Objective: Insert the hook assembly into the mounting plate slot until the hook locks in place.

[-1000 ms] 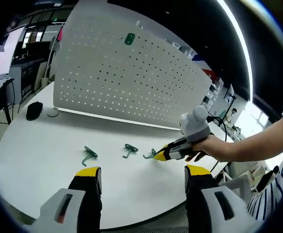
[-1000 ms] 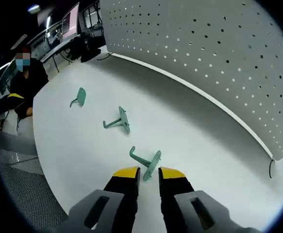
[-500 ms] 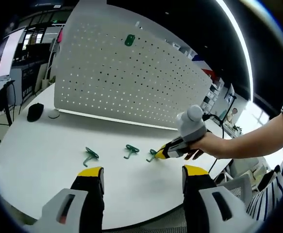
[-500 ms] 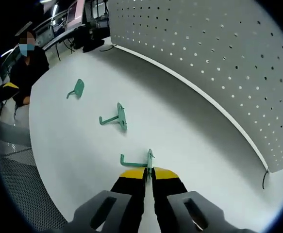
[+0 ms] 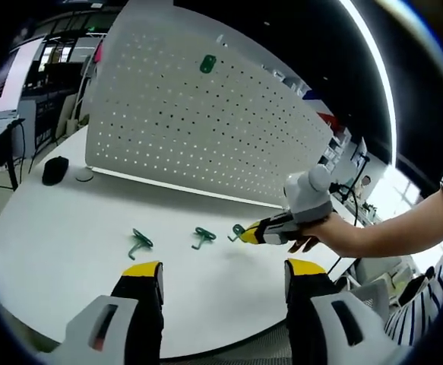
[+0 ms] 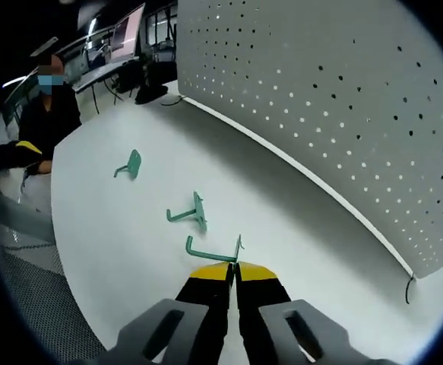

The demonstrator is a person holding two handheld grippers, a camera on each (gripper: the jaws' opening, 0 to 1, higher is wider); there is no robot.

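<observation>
Right gripper view, lower centre: right gripper, jaws now pinching teal metal hook, lifted off white table. Left gripper spread, idle. White pegboard awaits insertion.

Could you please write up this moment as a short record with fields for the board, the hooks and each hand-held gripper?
pegboard: white perforated pegboard standing upright on the white table
mounted hook: one green hook already on the board, near its top
loose hooks: two green hooks on the table
right hand-held gripper: shut on a third hook, lifted just off the table
left hand-held gripper: open, holding nothing, above the table's near edge
</observation>
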